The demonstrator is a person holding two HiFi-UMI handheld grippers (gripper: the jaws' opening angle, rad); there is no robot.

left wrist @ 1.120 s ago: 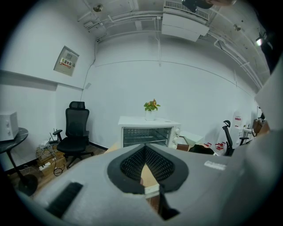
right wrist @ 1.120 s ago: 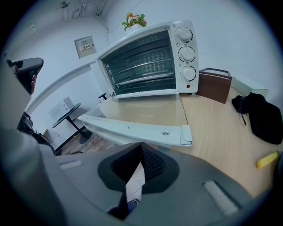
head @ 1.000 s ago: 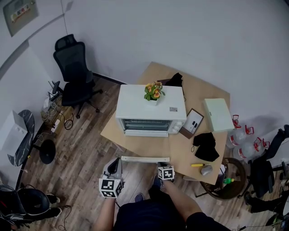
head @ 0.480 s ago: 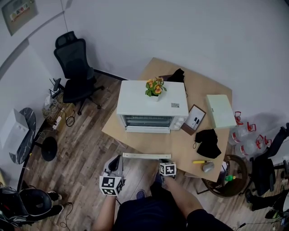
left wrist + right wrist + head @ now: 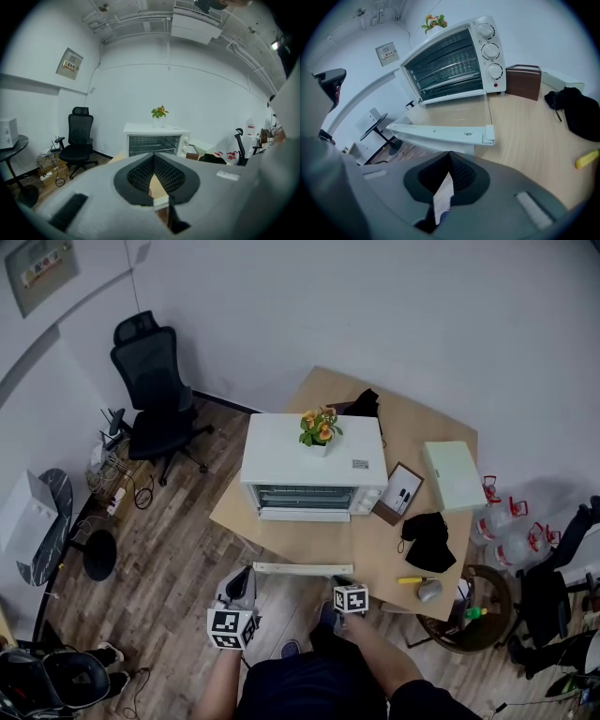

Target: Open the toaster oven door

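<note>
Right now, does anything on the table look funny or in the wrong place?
A potted plant stands on top of the toaster oven, an odd spot on something that heats up. A long white strip also lies at the table's near edge, one end seemingly poking out over the floor.

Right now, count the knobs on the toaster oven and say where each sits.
3. They form one column on the toaster oven's right front panel: top knob, middle knob, bottom knob just above a small red light. None appears hidden.
</note>
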